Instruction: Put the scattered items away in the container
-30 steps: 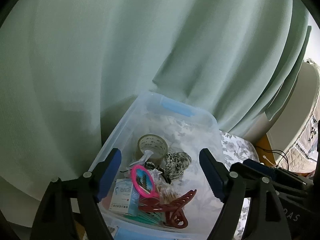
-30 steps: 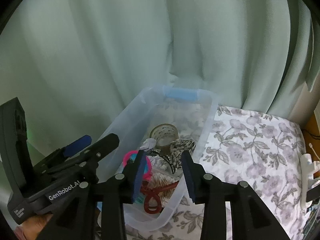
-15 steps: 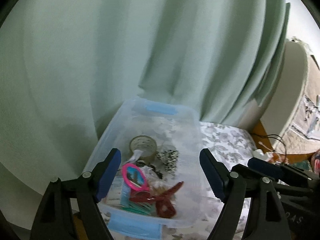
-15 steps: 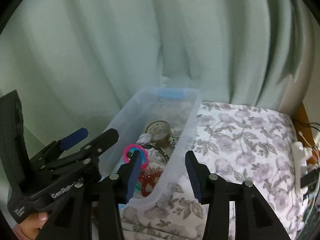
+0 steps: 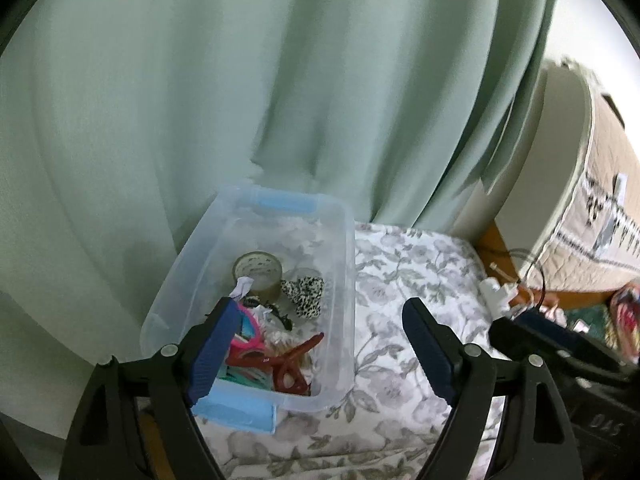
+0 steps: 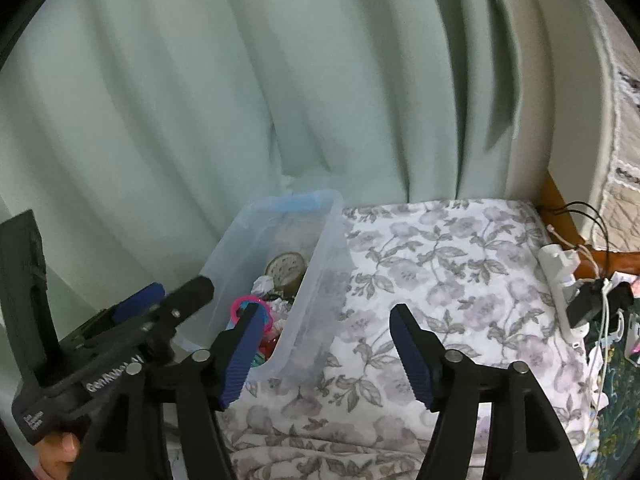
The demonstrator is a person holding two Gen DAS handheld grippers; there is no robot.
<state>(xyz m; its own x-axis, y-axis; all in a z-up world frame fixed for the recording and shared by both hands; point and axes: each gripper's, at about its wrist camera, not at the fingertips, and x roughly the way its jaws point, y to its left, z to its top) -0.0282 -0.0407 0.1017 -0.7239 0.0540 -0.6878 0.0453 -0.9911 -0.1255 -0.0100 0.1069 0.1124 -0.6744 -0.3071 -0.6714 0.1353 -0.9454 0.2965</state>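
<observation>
Clear plastic is making up the container [image 5: 344,240], which is sitting on the floral cloth [image 5: 400,280] covering the table, close against the green curtain [image 5: 280,80], its blue handles at the near and far ends. Inside it I am seeing a roll of tape [image 5: 258,272] standing toward the back, a spotted scrunchie [image 5: 306,294] just beside it, a pink-rimmed mirror [image 6: 250,304], a red hair claw [image 5: 286,364] near the front and some crumpled white scraps among them. My left gripper [image 5: 316,352] is hanging above the box's near end with jaws spread wide and nothing between them. My right gripper [image 6: 324,354] is standing over the box's right wall and the bare cloth, its jaws having just been opening, also empty. Compared with a second ago, the container is looking smaller and lower in both views, more cloth is showing, and a white power strip [image 6: 560,292] is appearing at the table's right edge.
</observation>
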